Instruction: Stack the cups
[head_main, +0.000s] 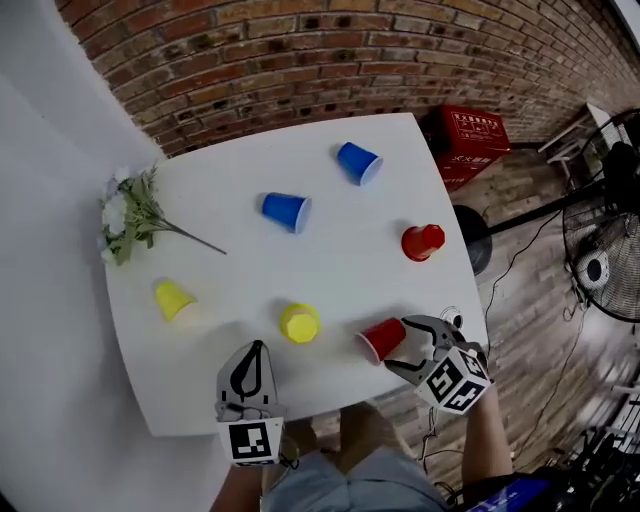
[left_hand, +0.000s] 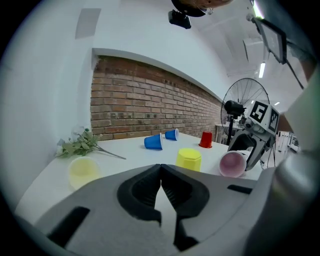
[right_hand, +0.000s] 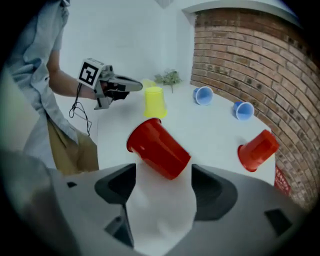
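Cups lie loose over the white worktop (head_main: 330, 280), none nested yet, so the stacking looks barely begun. The right gripper (head_main: 402, 350) hangs at the front right corner, tipped steeply down, its fingers (right_hand: 212, 192) wide apart and clamped on nothing. The red cup (head_main: 381, 339) lies on its side just ahead of them, closed end toward the gap and mouth turned toward the left gripper (head_main: 256, 350), with neither pad pressing on it. That wide spread probably suits the cup's wall: a cup lying down has to be straddled across its body before the fingers can close. The left gripper sits at the front edge, fingers (left_hand: 145, 192) together and empty, aimed across the worktop at the yellow cup (head_main: 300, 323), which stands mouth down near the middle of the front edge. Shut and held back, it seems to be waiting out of the right one's way. Standing on its rim, that yellow cup looks like the readiest base for a stack. A second yellow cup (head_main: 173, 298) lies on its side near the left edge, a blue cup (head_main: 286, 211) on its side at the middle, another blue cup (head_main: 358, 162) toward the back edge, and a far red cup (head_main: 422, 242) on its side by the right edge. A flower sprig (head_main: 130, 215) rests at the back left corner, apart from them all.
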